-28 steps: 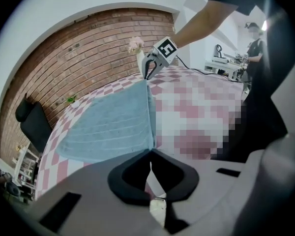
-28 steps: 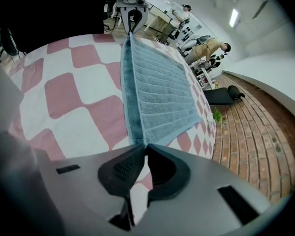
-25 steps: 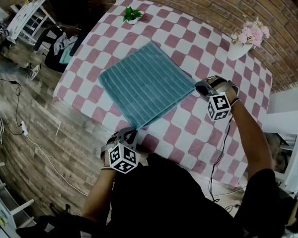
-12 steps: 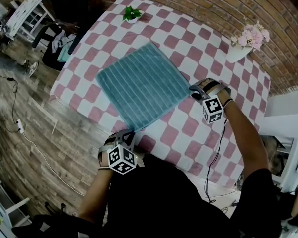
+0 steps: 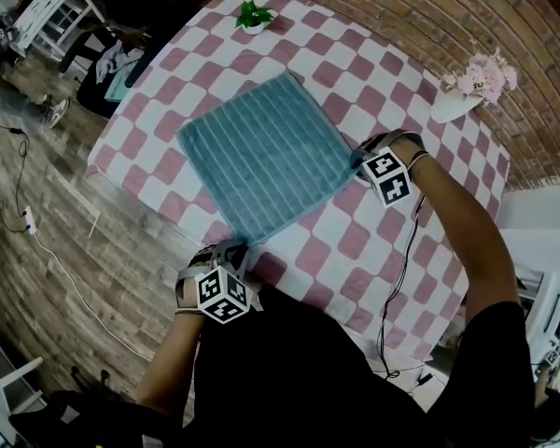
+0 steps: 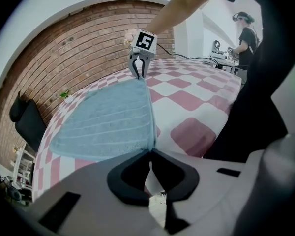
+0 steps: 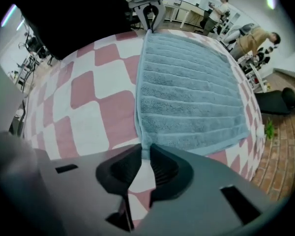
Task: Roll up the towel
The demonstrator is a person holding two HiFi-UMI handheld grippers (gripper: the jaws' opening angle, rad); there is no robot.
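Teal towel (image 5: 261, 152) flat, near-square, 1 edge between left tool (image 5: 235, 246) and right tool (image 5: 357, 164)

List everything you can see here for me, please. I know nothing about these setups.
towel: one, blue-green with stripes, flat on the table
table: one, pink-and-white checked cloth, against the wall
potted plant: one, green in a white pot, table's far edge
flower vase: one, white with pink flowers, far right corner
brick wall: one, red-brown, behind the table
floor: one, grey-brown wood look, left of the table
bystanders: two, background, right gripper view
left hand-held gripper: one, grey, shut on the towel's near corner
right hand-held gripper: one, grey, jaws just closed further, pinching the towel's right corner
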